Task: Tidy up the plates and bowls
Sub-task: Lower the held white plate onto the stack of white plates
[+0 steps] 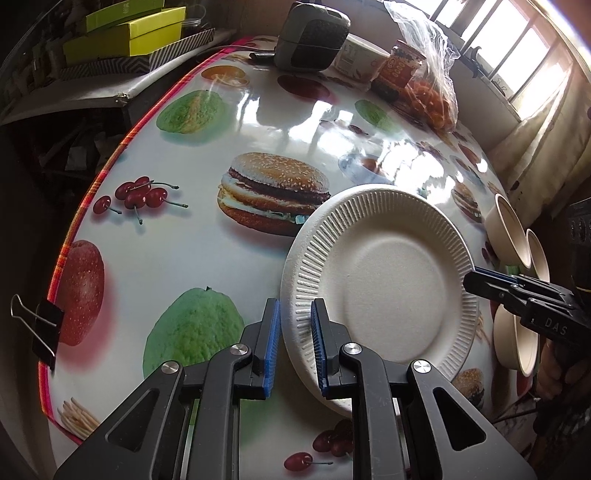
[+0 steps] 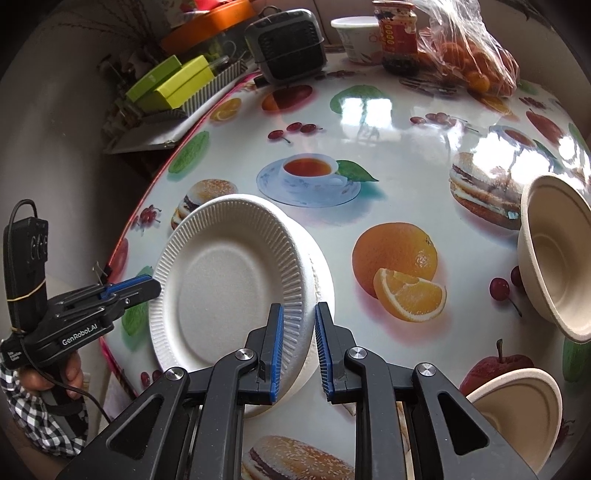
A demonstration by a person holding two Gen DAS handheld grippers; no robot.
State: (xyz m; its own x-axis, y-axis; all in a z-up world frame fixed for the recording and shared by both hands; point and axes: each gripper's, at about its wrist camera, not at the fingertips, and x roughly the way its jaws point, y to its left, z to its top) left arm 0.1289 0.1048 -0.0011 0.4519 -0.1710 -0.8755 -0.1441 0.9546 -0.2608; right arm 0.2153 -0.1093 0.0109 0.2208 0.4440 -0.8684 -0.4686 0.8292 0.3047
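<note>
A white paper plate [image 1: 384, 280] w/ a ribbed rim is held by both grippers, one on each side. Its near-left rim is pinched between the blue pads of the left gripper [image 1: 295, 332]; the jaws are narrow and pressed on the rim. Its other side is pinched by the right gripper [image 2: 299, 332], jaws also narrow on the rim. In the right wrist view the plate is seen tilted, w/ its right edge lifted off the counter [image 2: 406, 155]. A 2nd white plate [image 2: 325, 273] is seen just under it, touching it.

The counter is covered w/ a shiny cloth printed w/ burgers, cherries, oranges, etc. The plate sits toward the counter's near left part, next to the printed burger [image 1: 273, 192].

Three tan paper bowls are seen at the right side of the counter, apart from the plate: one far bowl [image 2: 554, 254] tipped on its side, one near bowl [image 2: 517, 410] by the printed apple, and a third bowl [image 1: 537, 254] seen only in the left wrist view.

At the far end a small gray heater [image 2: 288, 44], a red-label jar [image 2: 395, 33], a white cup [image 2: 354, 35] and a bag of oranges [image 2: 476, 59] are stood. A black binder clip [image 1: 44, 328] is fixed on the counter's left edge.
</note>
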